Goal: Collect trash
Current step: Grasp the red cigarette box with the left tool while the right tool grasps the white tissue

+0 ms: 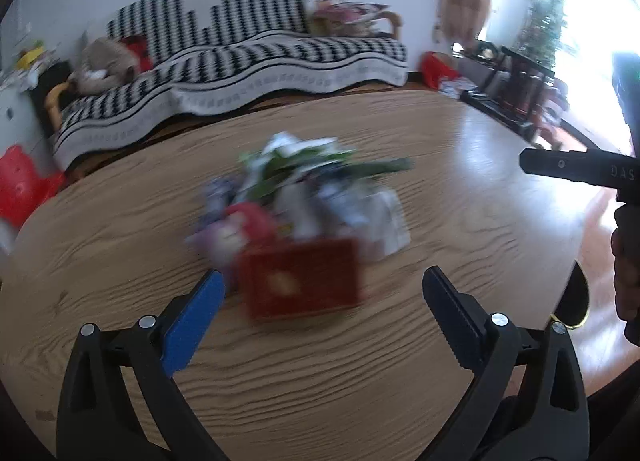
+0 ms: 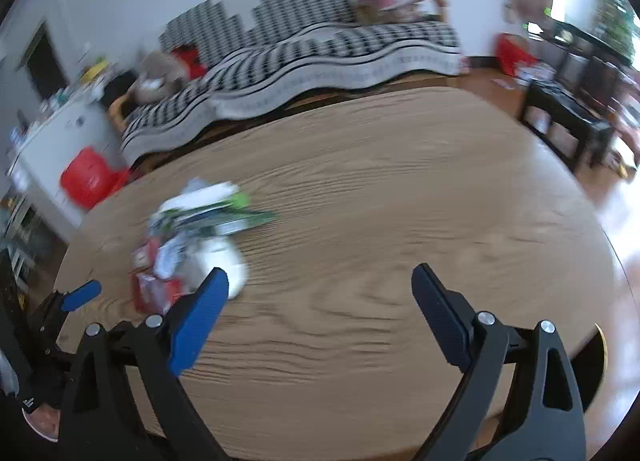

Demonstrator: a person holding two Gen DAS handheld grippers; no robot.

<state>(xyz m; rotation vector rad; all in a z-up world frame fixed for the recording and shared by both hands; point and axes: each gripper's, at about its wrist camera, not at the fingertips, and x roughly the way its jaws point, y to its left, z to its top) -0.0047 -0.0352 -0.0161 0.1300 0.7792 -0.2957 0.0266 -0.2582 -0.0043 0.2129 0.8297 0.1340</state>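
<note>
Since the trash pile [image 1: 304, 213] sits untouched mid-table [image 1: 460, 165], we judge collecting barely begun, everything left to pick up. Our left gripper [image 1: 320, 293] is spread wide, empty, just short of the pile's red box [image 1: 302, 279]; our right gripper [image 2: 320, 289] is also spread, empty, the pile off to its left. We see no bin or bag anywhere, and blur hides the individual items.

Trash pile [image 1: 304, 217] on worktop [image 1: 460, 189] motion-blurred in both views, single items not separable beyond a red box [image 1: 302, 279] at its near edge; right hand-held gripper [image 1: 576, 169] cut by left view's right edge, jaw state unreadable there.
</note>
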